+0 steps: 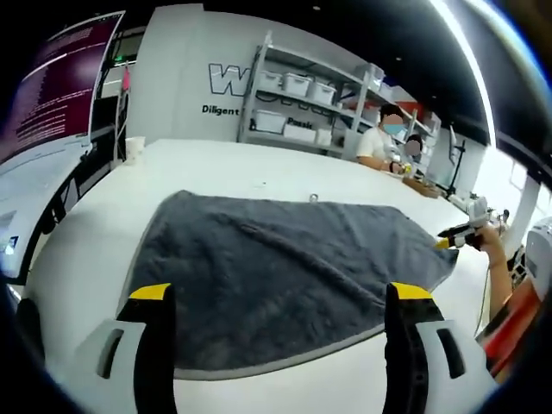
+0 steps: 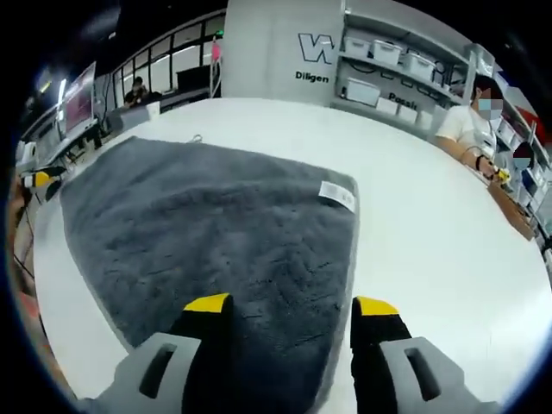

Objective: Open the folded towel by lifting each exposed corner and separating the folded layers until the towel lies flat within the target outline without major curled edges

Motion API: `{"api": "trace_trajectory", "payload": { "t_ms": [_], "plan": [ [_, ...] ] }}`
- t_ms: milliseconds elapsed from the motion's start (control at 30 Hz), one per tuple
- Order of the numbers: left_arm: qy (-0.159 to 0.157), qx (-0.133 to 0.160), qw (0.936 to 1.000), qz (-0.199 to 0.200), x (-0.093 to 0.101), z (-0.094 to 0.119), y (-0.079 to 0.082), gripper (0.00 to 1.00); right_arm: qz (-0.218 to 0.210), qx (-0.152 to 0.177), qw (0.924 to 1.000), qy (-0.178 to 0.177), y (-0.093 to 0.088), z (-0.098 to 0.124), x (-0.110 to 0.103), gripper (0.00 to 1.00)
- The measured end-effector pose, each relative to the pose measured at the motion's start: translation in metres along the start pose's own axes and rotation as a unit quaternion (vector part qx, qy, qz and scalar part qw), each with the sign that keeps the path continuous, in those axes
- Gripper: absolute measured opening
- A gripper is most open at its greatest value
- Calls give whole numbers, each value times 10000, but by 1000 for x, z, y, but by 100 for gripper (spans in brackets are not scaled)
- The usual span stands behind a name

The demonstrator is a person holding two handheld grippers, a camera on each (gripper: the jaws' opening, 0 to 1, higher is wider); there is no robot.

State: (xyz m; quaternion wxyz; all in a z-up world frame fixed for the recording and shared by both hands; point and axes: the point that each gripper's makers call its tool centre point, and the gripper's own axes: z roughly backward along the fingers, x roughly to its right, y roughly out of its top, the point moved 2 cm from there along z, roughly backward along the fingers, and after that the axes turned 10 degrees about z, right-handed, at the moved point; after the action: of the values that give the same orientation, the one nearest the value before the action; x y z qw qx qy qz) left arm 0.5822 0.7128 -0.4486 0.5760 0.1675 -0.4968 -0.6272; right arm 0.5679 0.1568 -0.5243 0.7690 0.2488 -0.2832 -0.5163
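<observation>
A dark grey towel (image 1: pixel 276 276) lies spread on the white table (image 1: pixel 233 172), its surface slightly rippled. My left gripper (image 1: pixel 280 295) stands open above the towel's near edge, yellow-tipped jaws wide apart with nothing between them. At the towel's right corner, a hand holds my right gripper (image 1: pixel 457 233). In the right gripper view the towel (image 2: pixel 216 224) shows a white label (image 2: pixel 338 196) near its far right corner. My right gripper (image 2: pixel 291 305) is open over the towel's near corner. The left gripper (image 2: pixel 39 179) shows at the far left by the towel's edge.
Bare white table (image 2: pixel 431 224) surrounds the towel. A white cup (image 1: pixel 135 147) stands at the far left edge and a small object (image 1: pixel 313 198) lies just beyond the towel. Shelves with bins (image 1: pixel 293 112) line the back wall. Two people (image 1: pixel 384 142) sit at the far right.
</observation>
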Motion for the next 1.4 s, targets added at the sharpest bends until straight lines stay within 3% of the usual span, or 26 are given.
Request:
{"api": "trace_trajectory", "payload": {
  "t_ms": [67,200,367,500,600,1233,1400],
  "plan": [
    [28,-2,10000,12,-1,0,0,98,-183,173,9996,116,3,-2,-5,44],
    [27,10,10000,32,-1,-2,1,98,-129,235,9996,128,2,-1,-5,41],
    [-37,-69,10000,30,2,-8,-2,98,-271,488,9984,97,0,0,-2,31],
    [-52,-71,10000,43,3,-9,-2,98,-334,599,9976,90,-1,2,-1,13],
    [-16,-75,10000,37,2,-8,-2,98,-330,657,9972,93,-2,3,-1,8],
    [-12,-211,9997,75,4,-15,-10,97,-194,389,9989,-187,-26,26,-4,10],
    [-3,-218,9997,96,2,-15,-11,97,-289,363,9983,-356,-29,28,2,21]
  ]
}}
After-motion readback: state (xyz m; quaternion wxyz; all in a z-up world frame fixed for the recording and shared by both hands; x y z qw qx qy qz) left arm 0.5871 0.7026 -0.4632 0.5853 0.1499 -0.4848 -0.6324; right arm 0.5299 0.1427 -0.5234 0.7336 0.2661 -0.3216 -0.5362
